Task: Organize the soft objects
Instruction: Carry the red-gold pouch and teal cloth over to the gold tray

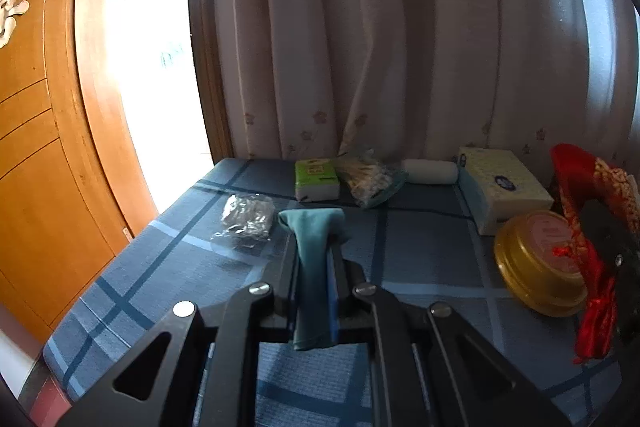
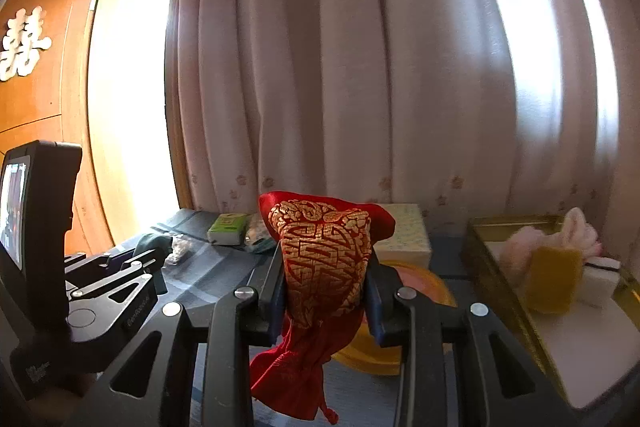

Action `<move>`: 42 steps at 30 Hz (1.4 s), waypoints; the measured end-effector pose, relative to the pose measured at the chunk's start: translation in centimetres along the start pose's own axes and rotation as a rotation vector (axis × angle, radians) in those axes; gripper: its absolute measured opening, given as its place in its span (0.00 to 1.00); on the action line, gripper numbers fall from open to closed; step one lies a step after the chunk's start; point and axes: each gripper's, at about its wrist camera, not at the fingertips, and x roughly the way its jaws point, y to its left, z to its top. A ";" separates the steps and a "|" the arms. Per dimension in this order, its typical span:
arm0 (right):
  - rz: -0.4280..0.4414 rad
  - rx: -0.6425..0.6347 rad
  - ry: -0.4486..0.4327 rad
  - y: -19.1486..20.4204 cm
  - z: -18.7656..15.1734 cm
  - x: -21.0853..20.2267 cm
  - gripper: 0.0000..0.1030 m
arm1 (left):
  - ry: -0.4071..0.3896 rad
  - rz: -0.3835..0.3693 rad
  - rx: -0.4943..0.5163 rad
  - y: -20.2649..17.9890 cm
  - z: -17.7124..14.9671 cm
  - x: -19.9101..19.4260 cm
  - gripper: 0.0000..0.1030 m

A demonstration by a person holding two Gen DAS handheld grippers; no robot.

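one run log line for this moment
left gripper: shut on teal cloth | right gripper: shut on red pouch | gold tray: holds soft items

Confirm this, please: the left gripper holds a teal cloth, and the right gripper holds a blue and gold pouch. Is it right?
Not quite. The pouch is red and gold, not blue and gold. The right wrist view shows the right gripper shut on the red and gold pouch. The rest holds: the left gripper is shut on the teal cloth.
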 end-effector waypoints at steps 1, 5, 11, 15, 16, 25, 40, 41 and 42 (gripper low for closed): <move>-0.013 0.000 -0.010 -0.2 0.0 -0.4 0.34 | 0.000 -0.006 -0.001 -0.2 0.0 0.0 0.09; -0.039 -0.001 -0.024 -0.9 -0.3 -1.2 0.34 | -0.010 -0.022 -0.003 -0.8 -0.1 -0.4 0.09; -0.086 -0.003 -0.050 -2.2 -0.4 -2.1 0.34 | -0.035 -0.053 0.012 -2.5 -0.2 -1.2 0.09; -0.118 -0.006 -0.060 -3.4 -0.5 -2.7 0.34 | -0.044 -0.077 0.027 -3.8 -0.3 -1.6 0.09; -0.124 -0.003 -0.059 -3.8 -0.5 -2.8 0.34 | -0.043 -0.084 0.028 -4.1 -0.3 -1.7 0.09; -0.212 0.025 -0.064 -7.5 -0.9 -4.2 0.34 | -0.050 -0.135 0.068 -7.4 -0.6 -2.4 0.09; -0.351 0.069 -0.065 -14.0 -1.5 -6.3 0.34 | -0.062 -0.224 0.119 -12.6 -0.9 -3.4 0.09; -0.363 0.073 -0.066 -14.5 -1.5 -6.5 0.34 | -0.063 -0.231 0.121 -13.0 -0.9 -3.5 0.09; -0.375 0.074 -0.068 -15.0 -1.5 -6.7 0.34 | -0.063 -0.236 0.124 -13.3 -0.9 -3.6 0.09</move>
